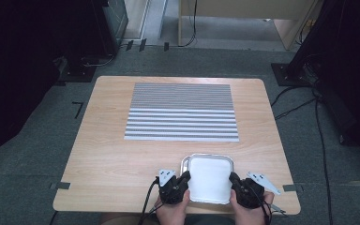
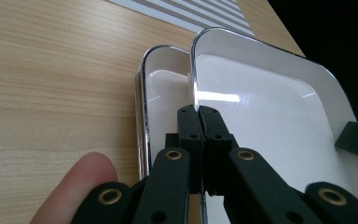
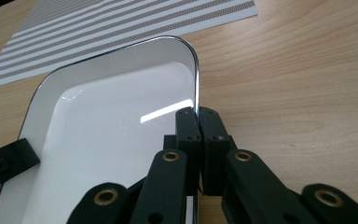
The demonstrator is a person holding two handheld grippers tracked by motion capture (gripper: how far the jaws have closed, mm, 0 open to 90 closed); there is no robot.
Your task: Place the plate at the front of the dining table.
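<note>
- Centrally: white tray [image 1: 209, 178] at 6 o'clock on desk [image 1: 117, 159], over a second tray [image 2: 161, 88].
- L hand-held gripper [image 1: 183, 180] clamps tray's L rim.
- R hand-held gripper [image 1: 235, 182] clamps R rim.
- Striped mat [image 1: 183, 112] at 12 o'clock.

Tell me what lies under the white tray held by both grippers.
Under the top white tray the left gripper view shows a second white tray with a shiny rim, resting on the wooden table. Most of that lower tray is covered, so its contents cannot be seen.

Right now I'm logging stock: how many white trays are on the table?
2. The upper tray is gripped at both side rims; the lower tray sits beneath it, offset. More could be hidden underneath.
</note>
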